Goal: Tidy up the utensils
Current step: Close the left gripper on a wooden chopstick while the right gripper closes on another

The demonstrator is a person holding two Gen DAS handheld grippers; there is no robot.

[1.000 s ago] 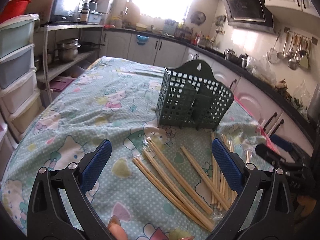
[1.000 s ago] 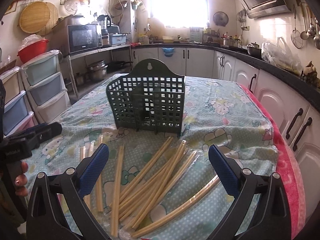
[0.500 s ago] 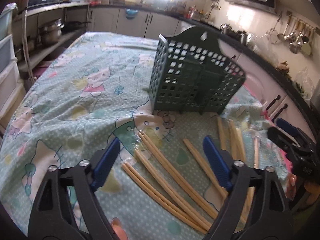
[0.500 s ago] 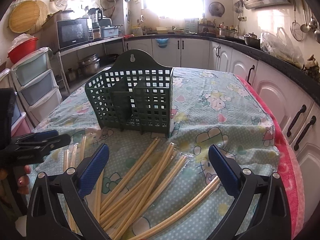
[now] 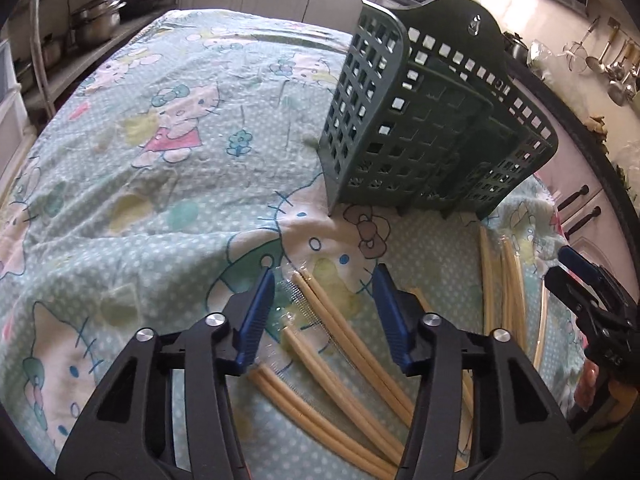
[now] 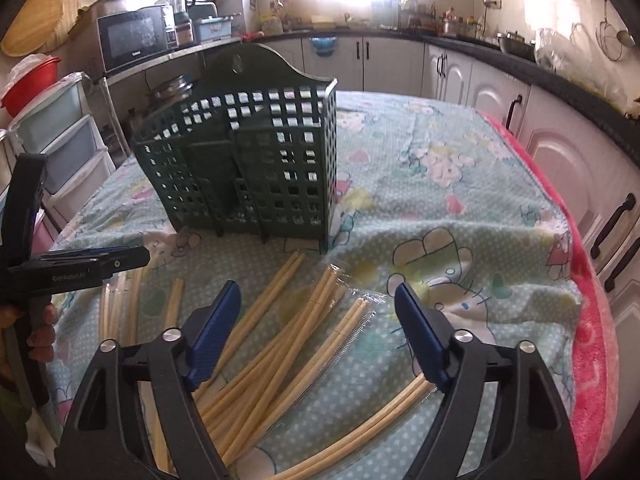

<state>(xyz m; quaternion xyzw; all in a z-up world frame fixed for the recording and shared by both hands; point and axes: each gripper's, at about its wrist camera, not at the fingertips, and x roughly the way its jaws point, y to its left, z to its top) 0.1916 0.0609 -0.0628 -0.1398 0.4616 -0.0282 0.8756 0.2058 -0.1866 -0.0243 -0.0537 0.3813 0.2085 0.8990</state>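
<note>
Your left tool (image 5: 324, 312) has been closing, pads not yet pressing: the pale bamboo chopsticks in clear sleeves (image 5: 340, 344) lie between its jaws on the cartoon-print cloth desk (image 5: 160, 200), long axis slanting away from you to the left. Right tool (image 6: 316, 320) also narrowing, empty above another bundle. Dark green lattice plastic utensil holder (image 5: 420, 128) stands just beyond, empty.

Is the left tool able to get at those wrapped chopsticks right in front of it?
Probably yes. The left tool has just been closing, with the nearest chopsticks lying between its fingers but not yet pinched. Nothing covers them, and the basket stands farther back.
</note>
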